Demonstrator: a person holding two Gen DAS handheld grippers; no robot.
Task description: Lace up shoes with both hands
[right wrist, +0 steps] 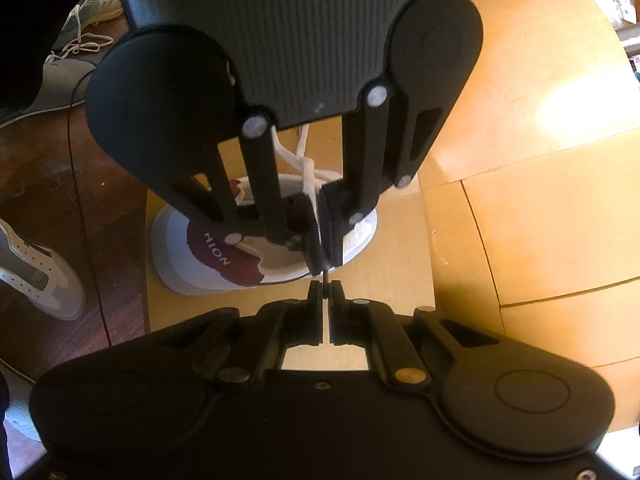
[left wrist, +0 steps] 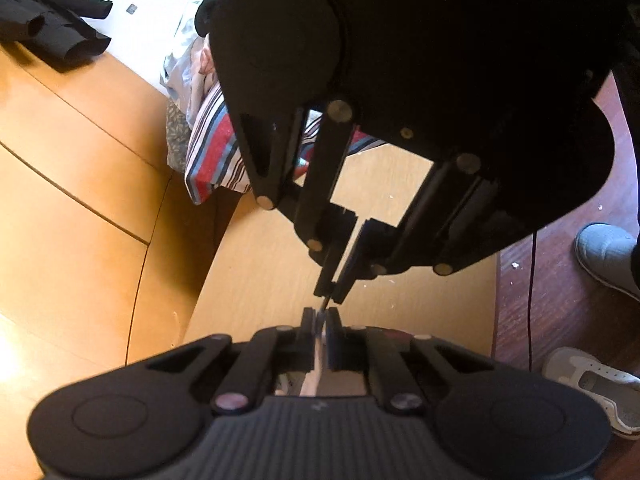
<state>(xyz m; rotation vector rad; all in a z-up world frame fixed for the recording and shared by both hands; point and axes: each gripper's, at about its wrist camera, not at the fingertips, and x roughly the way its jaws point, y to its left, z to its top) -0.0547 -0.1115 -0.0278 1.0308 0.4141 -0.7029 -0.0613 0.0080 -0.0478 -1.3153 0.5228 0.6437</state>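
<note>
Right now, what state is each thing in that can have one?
Left hand-held gripper: shut on the white lace.
Right hand-held gripper: shut on the lace's dark tip.
White lace: pulled up off the shoe, crossed.
Maroon and white shoe: on the table, not yet tied.

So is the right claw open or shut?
Shut on the lace: the right claw has its fingers pressed together around the white strand.

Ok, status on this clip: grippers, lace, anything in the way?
Left hand-held gripper shut on white lace. Right hand-held gripper shut on its dark tip, nose to nose. Shoe on the table below. Nothing blocking.
</note>
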